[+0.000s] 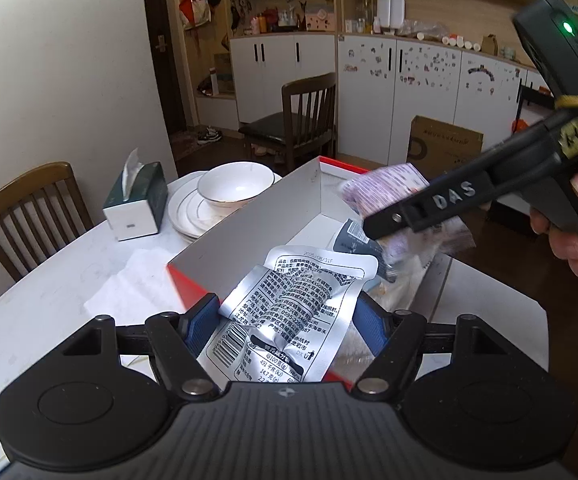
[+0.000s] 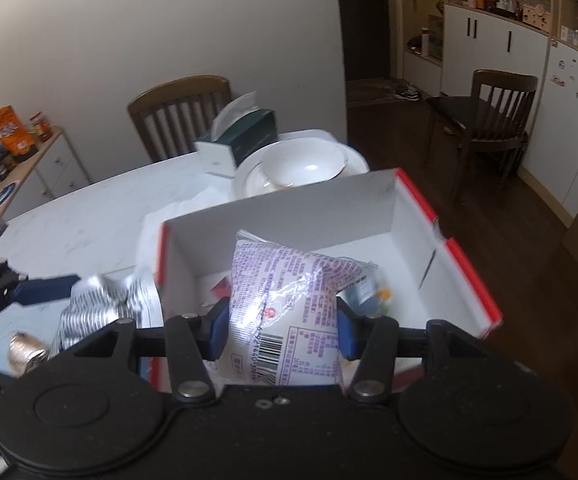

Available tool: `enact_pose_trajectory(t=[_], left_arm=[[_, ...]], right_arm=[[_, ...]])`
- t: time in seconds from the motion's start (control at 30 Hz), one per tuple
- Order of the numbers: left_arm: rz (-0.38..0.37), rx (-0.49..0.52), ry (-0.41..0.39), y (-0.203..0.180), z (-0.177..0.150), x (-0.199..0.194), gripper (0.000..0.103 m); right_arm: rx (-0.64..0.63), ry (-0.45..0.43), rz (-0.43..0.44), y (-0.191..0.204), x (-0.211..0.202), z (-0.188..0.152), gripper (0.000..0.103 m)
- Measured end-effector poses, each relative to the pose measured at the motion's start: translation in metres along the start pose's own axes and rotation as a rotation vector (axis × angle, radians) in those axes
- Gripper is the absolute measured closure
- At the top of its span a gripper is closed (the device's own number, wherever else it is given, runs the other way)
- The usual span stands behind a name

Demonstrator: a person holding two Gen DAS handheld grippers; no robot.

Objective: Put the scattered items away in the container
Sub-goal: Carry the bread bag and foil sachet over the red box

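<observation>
The left hand-held gripper [image 1: 287, 322] is clamping a silver pouch [image 1: 289, 304], the right hand-held gripper [image 2: 283, 330] a purple packet [image 2: 285, 300]; both are hanging over the box [image 2: 273, 208], release pending.

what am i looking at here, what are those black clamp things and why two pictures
No robot: a person holds a hand-held clamp tool in each hand, each with a camera looking along its two blue-padded fingers. One picture is from the left tool, the other from the right tool. The left tool grips a silver pouch; the right tool grips a purple-printed packet. Both are at an open white box with red edges on a white table. Beside it are a bowl on plates and a tissue box.
</observation>
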State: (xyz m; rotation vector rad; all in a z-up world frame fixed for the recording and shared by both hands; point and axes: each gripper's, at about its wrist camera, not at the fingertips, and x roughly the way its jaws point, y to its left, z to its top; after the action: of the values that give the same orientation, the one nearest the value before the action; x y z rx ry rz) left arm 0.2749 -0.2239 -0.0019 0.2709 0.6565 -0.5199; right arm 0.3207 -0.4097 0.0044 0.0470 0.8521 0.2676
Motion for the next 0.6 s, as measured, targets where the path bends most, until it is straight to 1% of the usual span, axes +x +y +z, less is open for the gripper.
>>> enact_pose_trajectory(t=[0.13,0.47,0.6], left_arm=[[0.031,0.032,0.009,-0.011,0.011,0.018,0.031],[0.083,0.023,0.08,-0.021,0.031,0.068,0.031],[0.088,0.019,0.118,-0.024,0.035,0.085,0.031]], right_arm=[[0.003,0.003,-0.012,-0.012,0.016,0.014,0.052],[-0.021,0.06,-0.029,-0.026,0.067,0.038,0.052],[-0.029,0.073,-0.049,-0.029,0.084,0.042,0.052]])
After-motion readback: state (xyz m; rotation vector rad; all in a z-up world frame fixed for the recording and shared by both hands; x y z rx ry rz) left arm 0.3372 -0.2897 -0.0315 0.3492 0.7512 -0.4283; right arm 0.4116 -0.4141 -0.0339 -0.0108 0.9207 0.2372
